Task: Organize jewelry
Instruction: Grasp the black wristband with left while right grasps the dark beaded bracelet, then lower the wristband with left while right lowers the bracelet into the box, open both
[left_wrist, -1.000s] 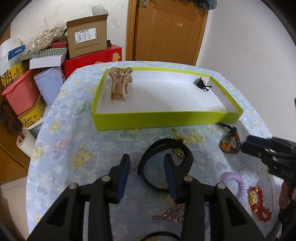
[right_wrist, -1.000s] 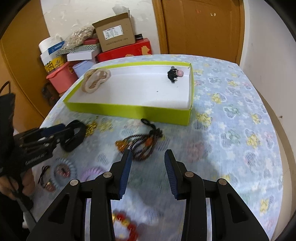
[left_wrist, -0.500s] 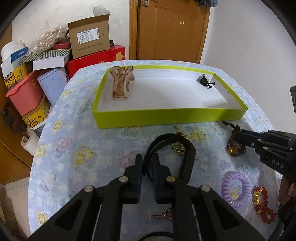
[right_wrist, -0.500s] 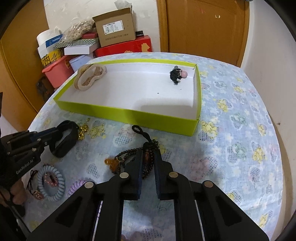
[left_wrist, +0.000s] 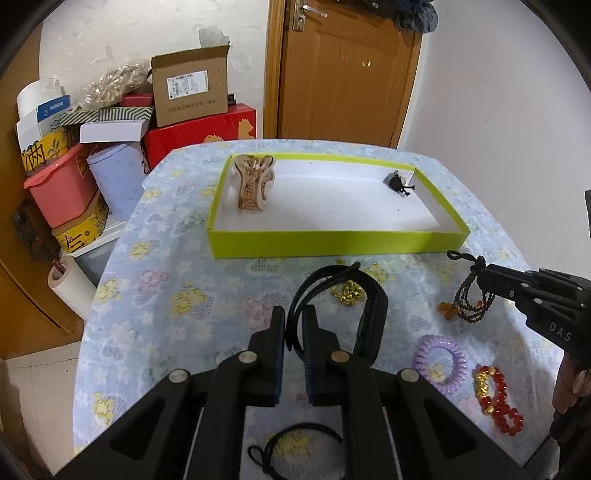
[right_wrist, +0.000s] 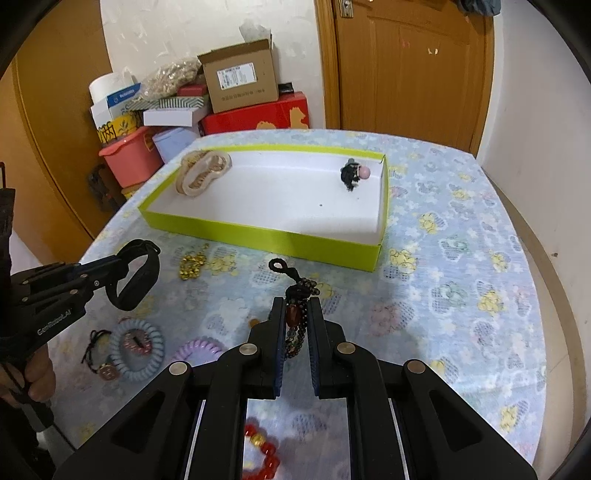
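My left gripper (left_wrist: 294, 314) is shut on a black headband (left_wrist: 373, 314) and holds it above the flowered tablecloth; it also shows in the right wrist view (right_wrist: 135, 275). My right gripper (right_wrist: 296, 304) is shut on a dark beaded bracelet (right_wrist: 297, 295), lifted off the table, also seen in the left wrist view (left_wrist: 469, 295). The lime-green tray (left_wrist: 332, 242) with a white floor holds a beige claw clip (left_wrist: 253, 186) at its far left and a small black hair tie (left_wrist: 399, 182) at its far right.
On the cloth lie a gold chain (left_wrist: 347, 290), a purple coil hair tie (left_wrist: 439, 358), a red bead bracelet (left_wrist: 498, 398), a black elastic (left_wrist: 295, 450) and a blue coil tie (right_wrist: 138, 347). Boxes (left_wrist: 188, 88) and bins are stacked beyond the table's left edge.
Both grippers have closed, the left on the black headband and the right on the beaded bracelet, and both have lifted their items off the cloth.
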